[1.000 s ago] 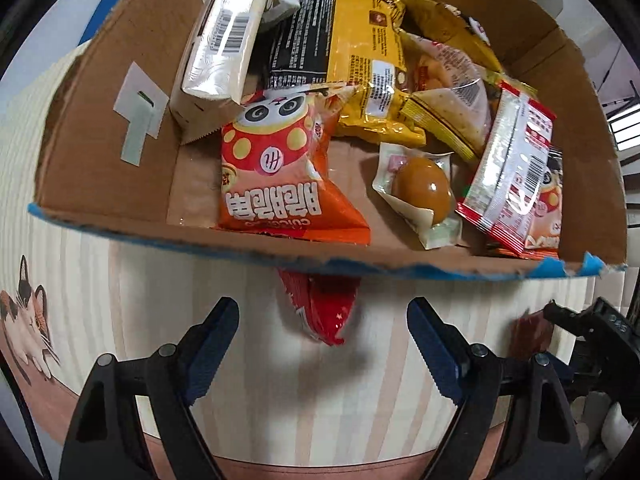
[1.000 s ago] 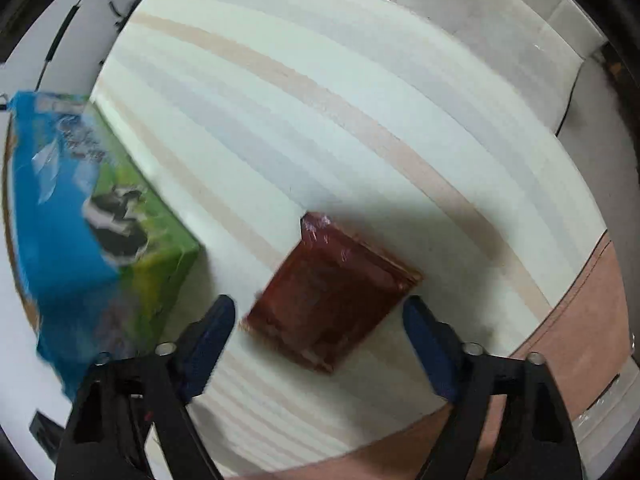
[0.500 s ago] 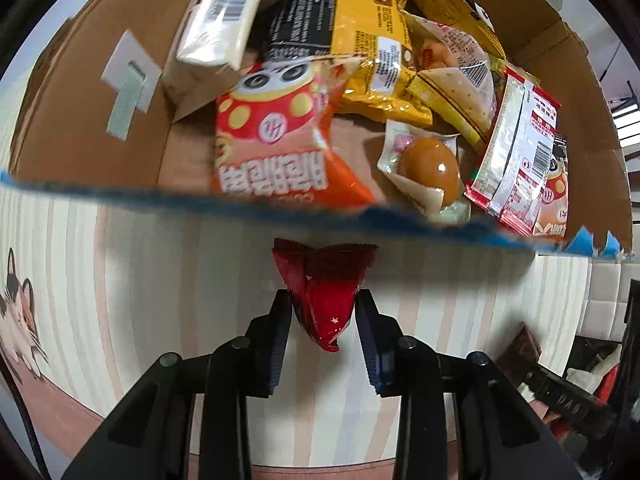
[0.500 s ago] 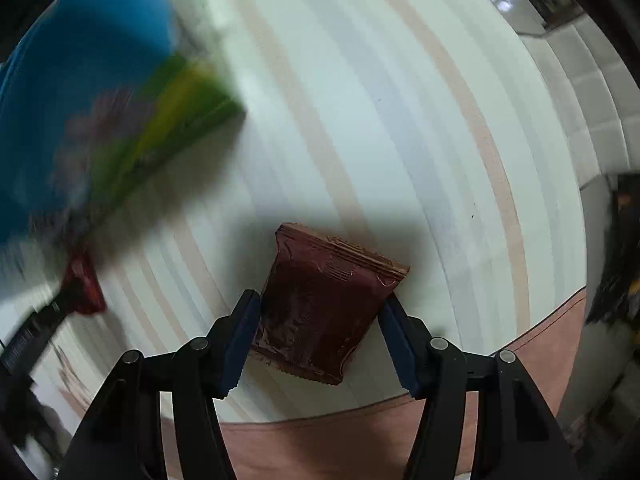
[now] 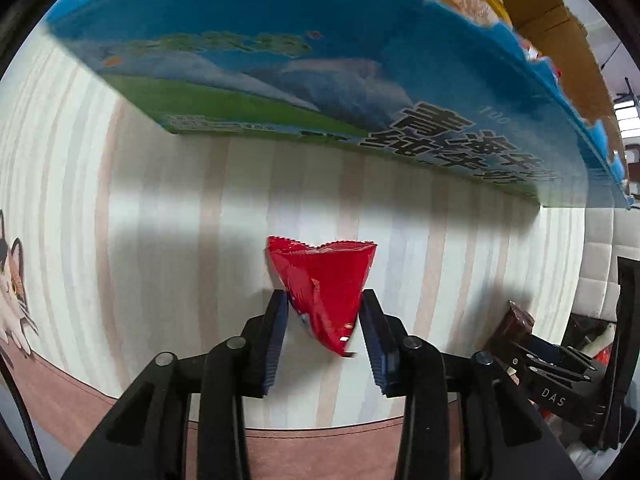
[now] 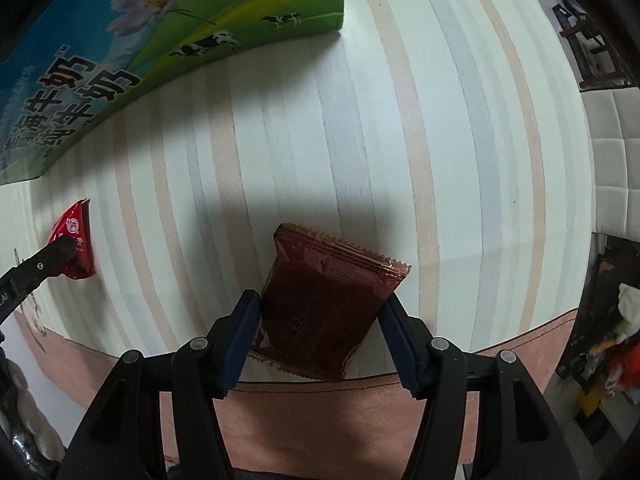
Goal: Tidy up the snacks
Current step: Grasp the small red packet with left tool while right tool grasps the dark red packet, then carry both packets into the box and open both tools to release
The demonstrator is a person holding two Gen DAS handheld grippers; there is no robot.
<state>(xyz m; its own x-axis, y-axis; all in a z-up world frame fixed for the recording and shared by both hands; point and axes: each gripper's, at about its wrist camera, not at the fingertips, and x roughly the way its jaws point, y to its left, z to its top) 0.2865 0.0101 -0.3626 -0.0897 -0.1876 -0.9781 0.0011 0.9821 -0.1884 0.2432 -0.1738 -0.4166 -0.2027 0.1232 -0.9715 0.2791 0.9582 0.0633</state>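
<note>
both grippers, wide apart a second ago, are now clamping snack packets over the striped tabletop (image 6: 400, 120), and the box's open top, in full view from the left wrist before, is giving way to its blue printed side. left gripper (image 5: 323, 322) is clenching a small red packet (image 5: 326, 284) between its blue pads, the packet's serrated edge pointing away from the camera toward the milk carton box (image 5: 280, 60) (its cardboard interior and yellow wrappers are only just showing at the far right corner). right gripper (image 6: 320, 320) is grasping a dark brown packet (image 6: 324, 304), both pads pressing its long sides, though its jaws are easing slightly wider at this moment; the packet is tilting, its crimped far end leaning right. seen from the right wrist, the red packet is sitting at the far left, near the box's green lower edge, pinched in the other gripper's black finger. seen from the left wrist, the brown packet is appearing at the near right edge, well apart from the red one. a cartoon cat (image 5: 12, 280) is decorating the tabletop's left border.
</note>
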